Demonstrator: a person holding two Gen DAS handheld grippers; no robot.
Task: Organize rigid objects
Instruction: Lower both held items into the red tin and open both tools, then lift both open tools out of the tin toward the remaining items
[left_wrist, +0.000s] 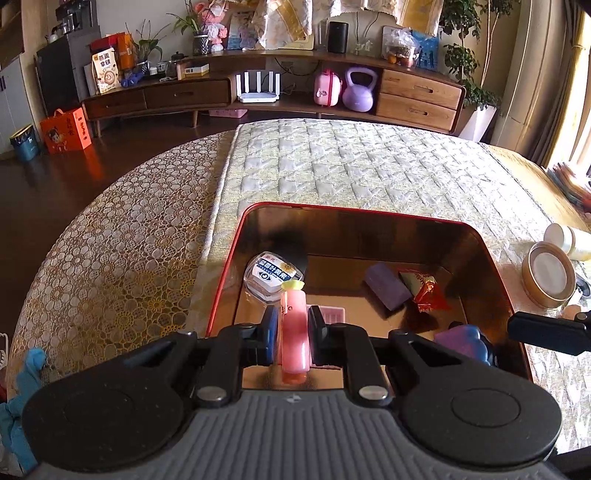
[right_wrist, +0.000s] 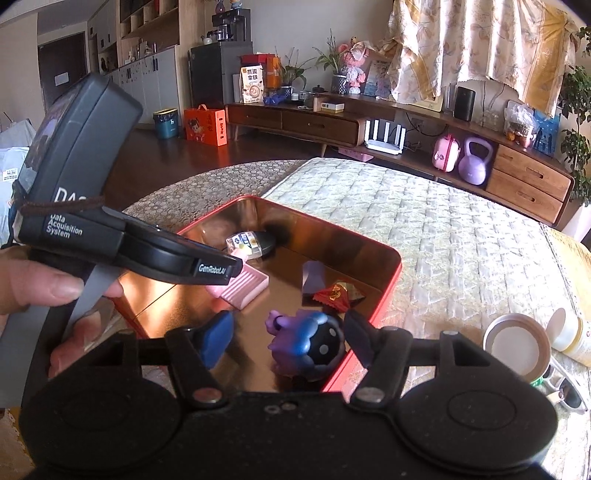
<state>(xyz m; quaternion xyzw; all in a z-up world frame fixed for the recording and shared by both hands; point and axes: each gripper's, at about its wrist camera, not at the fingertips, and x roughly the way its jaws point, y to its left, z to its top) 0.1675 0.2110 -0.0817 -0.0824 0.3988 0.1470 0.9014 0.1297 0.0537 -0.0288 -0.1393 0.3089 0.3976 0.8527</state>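
Red tin (left_wrist: 221, 295) with a shiny gold inside, sitting on a quilted cloth (left_wrist: 351, 166) over the worktop (left_wrist: 110, 240).

Left gripper (left_wrist: 292, 325) over the near part of the tin, jaws closed on a pink tube (left_wrist: 293, 332) with a yellow-green cap, tube upright between the blue pads (left_wrist: 271, 325). In the right wrist view, left gripper (right_wrist: 221, 275) reaching in from the left above the tin, a hand (right_wrist: 40, 288) around its handle.

Right gripper (right_wrist: 290, 338) at the tin's near right corner, jaws apart and not pressing on anything. Purple and blue toy figure (right_wrist: 306, 343) with a black dotted ball standing between them on the tin floor, clear of both pads.

Also inside the tin: small clear box with a blue label (left_wrist: 271, 275) at the far left, purple block (left_wrist: 386, 290) near the middle, red foil packet (left_wrist: 424, 291) touching its right side, ribbed pink tray (right_wrist: 245, 286) toward the near left, partly hidden by the left gripper.

Outside the tin, on the cloth to the right: round lid (right_wrist: 517, 347) with a white centre, white jar (right_wrist: 570, 334) lying on its side just beside it, sunglasses (right_wrist: 565, 387) nearer still.
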